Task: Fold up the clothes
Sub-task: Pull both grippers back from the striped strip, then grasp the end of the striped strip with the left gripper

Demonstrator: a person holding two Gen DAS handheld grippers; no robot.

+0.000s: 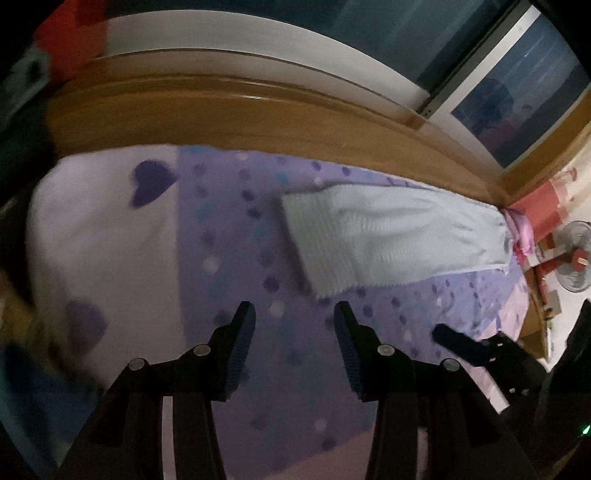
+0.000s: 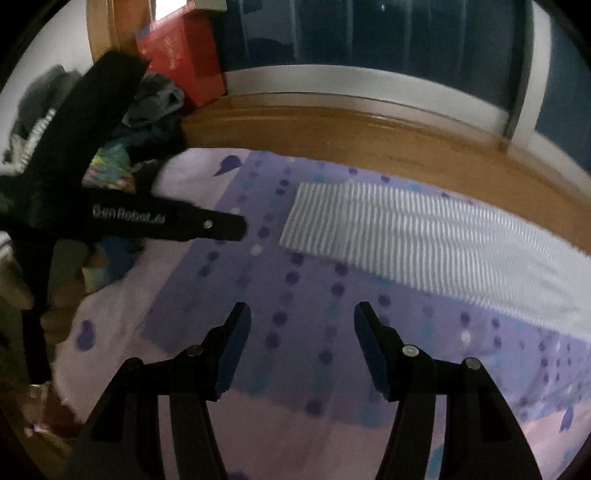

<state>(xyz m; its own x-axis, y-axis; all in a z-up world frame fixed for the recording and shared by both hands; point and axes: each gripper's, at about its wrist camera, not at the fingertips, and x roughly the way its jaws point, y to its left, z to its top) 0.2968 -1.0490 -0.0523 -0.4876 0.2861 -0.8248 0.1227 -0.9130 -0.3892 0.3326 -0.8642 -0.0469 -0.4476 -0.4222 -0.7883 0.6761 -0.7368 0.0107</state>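
Observation:
A pale ribbed garment (image 1: 388,236) lies folded in a long strip on the purple dotted bedsheet (image 1: 236,266), near the wooden ledge. My left gripper (image 1: 293,314) hovers open over the sheet, just short of the garment's near left corner, nothing between its fingers. In the right wrist view the same garment (image 2: 406,236) stretches to the right. My right gripper (image 2: 301,314) hangs open above bare sheet (image 2: 295,354) in front of it. The left gripper (image 2: 221,225) shows at the left of that view; the right gripper's fingertips (image 1: 448,336) show at the lower right of the left view.
A wooden ledge (image 1: 258,118) and a dark window (image 2: 369,33) run behind the bed. A heap of dark clothes (image 2: 155,107) and a red box (image 2: 181,55) sit at the far left. A fan (image 1: 576,258) stands on the floor beyond the bed's right end.

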